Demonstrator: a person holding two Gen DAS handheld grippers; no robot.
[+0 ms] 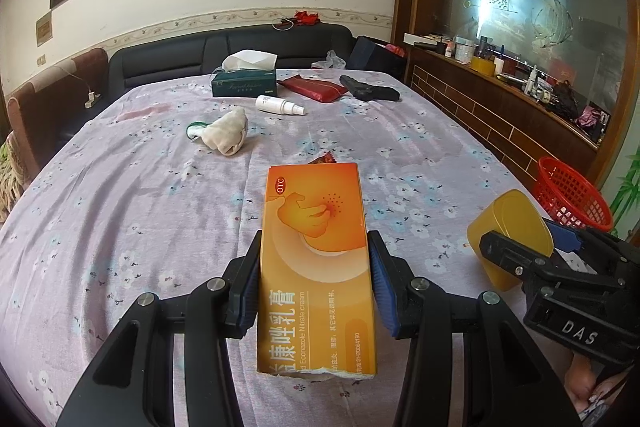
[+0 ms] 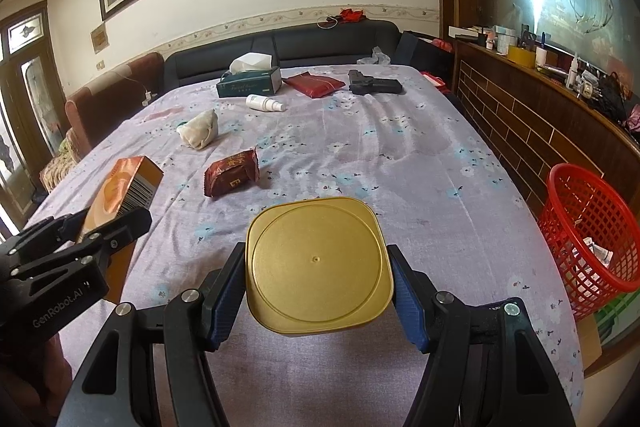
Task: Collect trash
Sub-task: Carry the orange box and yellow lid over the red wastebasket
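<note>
Orange box (image 1: 316, 267) | clamped in left claw (image 1: 316, 291) | gold tin (image 2: 318, 263) | clamped in right claw (image 2: 318, 291)

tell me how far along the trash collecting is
Done: the red basket beside the table already holds some scraps. In hand: the left gripper is clamped on the orange cream box, the right gripper on the gold tub, neither binned yet. Left, probably: the dark red snack wrapper and the crumpled cloth wad on the tablecloth.
</note>
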